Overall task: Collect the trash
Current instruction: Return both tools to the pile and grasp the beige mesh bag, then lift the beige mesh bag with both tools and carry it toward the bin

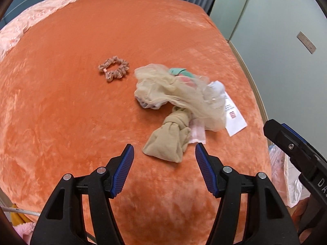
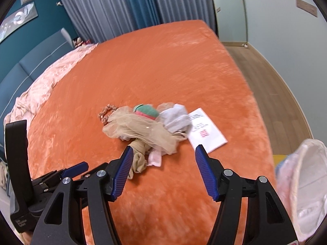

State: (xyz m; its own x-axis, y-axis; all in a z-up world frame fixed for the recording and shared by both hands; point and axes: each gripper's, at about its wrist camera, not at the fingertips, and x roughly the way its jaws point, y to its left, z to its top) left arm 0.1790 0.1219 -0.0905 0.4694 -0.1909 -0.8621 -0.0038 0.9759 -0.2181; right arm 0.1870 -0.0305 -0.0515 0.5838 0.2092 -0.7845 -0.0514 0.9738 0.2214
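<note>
Blue ribbed pads on your left gripper (image 1: 164, 152) stand wide apart with nothing between them, and your right gripper (image 2: 164, 153) is spread just as wide and just as empty. Just ahead of the left one lies the knotted stocking (image 1: 170, 140), its tan toe end nearest you, tied into a bundle of gauzy net (image 1: 163, 89) with a green and pink scrap (image 1: 179, 74), a white rag (image 1: 216, 86) and a small pink wrapper (image 1: 197, 132) tucked in. All of it is soft, light and limp, so it will sag and trail when lifted (loose bits may drop out). Take hold at the knot, where the fabric is thickest. A paper card (image 1: 235, 120) lies flat under the bundle's right edge; being thin, it needs pinching by an edge. On the orange blanket (image 1: 81, 122) beyond sits a hair scrunchie (image 1: 114, 70), near the pile but apart from it. A plastic bag (image 2: 304, 183) hangs at your right.
</note>
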